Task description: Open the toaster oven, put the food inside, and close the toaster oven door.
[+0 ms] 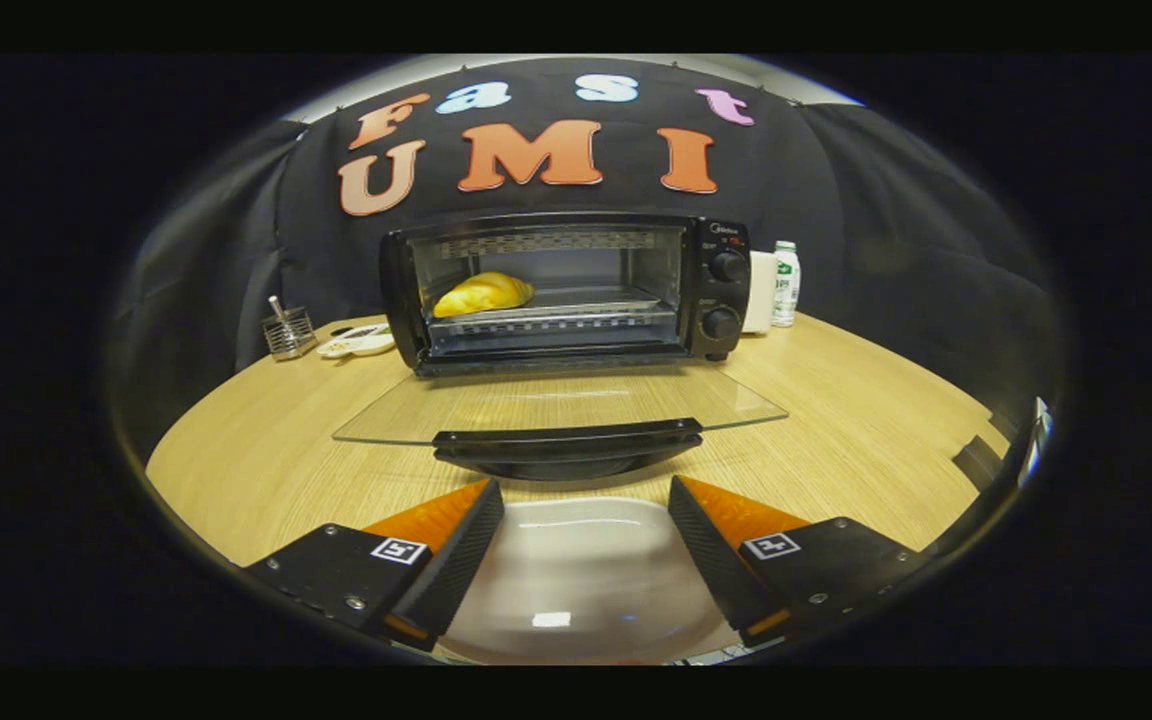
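Glass door [556,405] lay flat open with the bread [483,293] already racked in the toaster oven [561,290], so my gripper [584,500] hung empty, fingers apart, behind its handle [568,442] for closing

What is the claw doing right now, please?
Claw: open, holding nothing, fingers spread over a white dish, just short of the open oven door's handle.

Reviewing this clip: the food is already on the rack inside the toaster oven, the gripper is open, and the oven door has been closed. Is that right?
Not quite. The gripper view shows the glass door folded down flat, open, not closed. The rest stands: the food lies on the rack inside the toaster oven, and the gripper is open, holding nothing.
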Available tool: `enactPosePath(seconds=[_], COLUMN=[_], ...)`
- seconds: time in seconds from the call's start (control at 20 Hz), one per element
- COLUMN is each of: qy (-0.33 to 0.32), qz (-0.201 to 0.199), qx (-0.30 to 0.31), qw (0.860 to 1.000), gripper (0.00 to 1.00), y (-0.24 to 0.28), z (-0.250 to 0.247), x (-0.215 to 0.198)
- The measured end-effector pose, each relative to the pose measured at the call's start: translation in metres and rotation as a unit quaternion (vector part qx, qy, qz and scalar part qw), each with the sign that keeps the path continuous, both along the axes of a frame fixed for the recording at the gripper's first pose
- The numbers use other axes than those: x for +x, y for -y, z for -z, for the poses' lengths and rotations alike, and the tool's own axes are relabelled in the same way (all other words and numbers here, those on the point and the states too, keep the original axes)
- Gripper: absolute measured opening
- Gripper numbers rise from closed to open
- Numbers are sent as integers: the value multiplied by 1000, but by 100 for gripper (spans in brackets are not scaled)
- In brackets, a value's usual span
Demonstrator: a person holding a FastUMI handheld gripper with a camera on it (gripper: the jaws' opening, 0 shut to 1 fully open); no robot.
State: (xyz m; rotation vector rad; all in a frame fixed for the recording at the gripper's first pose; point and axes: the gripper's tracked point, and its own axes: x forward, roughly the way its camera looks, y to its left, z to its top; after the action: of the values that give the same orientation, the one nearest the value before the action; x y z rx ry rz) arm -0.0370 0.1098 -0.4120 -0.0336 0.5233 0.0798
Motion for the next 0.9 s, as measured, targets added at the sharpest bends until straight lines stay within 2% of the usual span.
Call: enactPosePath(seconds=[0.15,0.35,0.9], qy=[-9,-1,84], qz=[-23,-22,-22], qx=[14,-1,2], qw=[1000,1000,996], gripper=[99,99,100], y=[-17,-16,-21], z=[5,-2,-83], x=[3,4,37])
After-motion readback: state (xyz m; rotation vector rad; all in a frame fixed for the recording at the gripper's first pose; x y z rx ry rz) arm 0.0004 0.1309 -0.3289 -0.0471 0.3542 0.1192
